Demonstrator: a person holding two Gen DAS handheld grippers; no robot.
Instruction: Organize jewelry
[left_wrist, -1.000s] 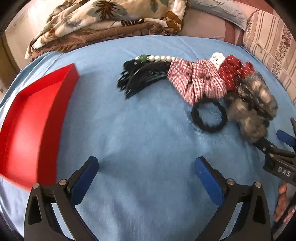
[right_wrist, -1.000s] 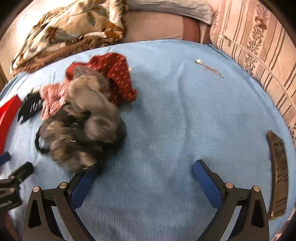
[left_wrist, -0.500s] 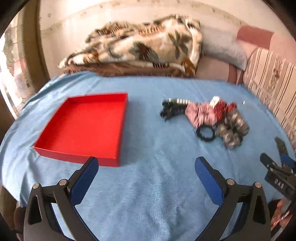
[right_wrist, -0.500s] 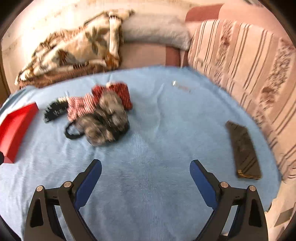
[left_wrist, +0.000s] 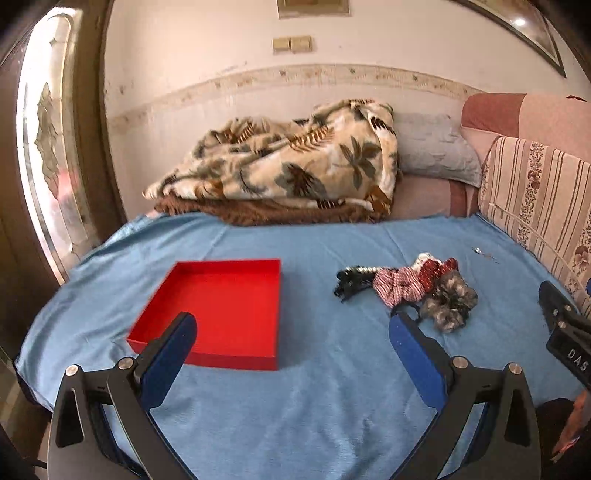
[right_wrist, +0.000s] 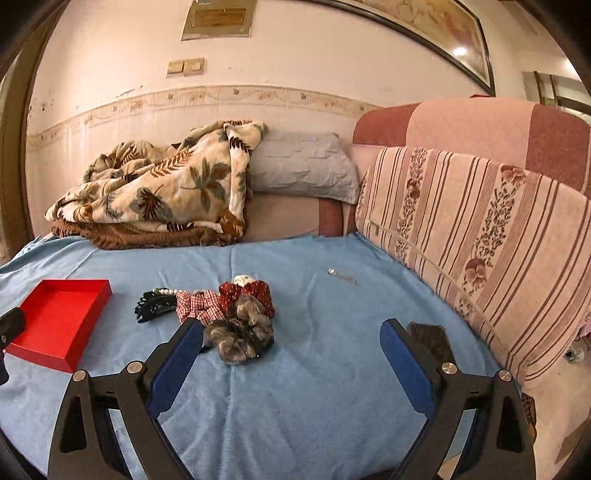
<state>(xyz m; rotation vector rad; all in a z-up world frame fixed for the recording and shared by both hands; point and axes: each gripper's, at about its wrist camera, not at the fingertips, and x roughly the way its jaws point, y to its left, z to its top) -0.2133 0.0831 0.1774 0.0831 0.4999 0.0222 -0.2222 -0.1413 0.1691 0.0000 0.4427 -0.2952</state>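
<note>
Having pulled back, both tools (left_wrist: 293, 332) (right_wrist: 291, 338) gape empty; red tray (left_wrist: 221, 306) fully visible.

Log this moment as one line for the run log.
left gripper: open, holds nothing | right gripper: open, holds nothing | red tray: nothing inside | hair accessories pile: on blue sheet

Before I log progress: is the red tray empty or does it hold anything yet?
Empty. The red tray shows only its bare red floor in both views, while the pile of hair accessories lies beside it on the blue sheet.
</note>
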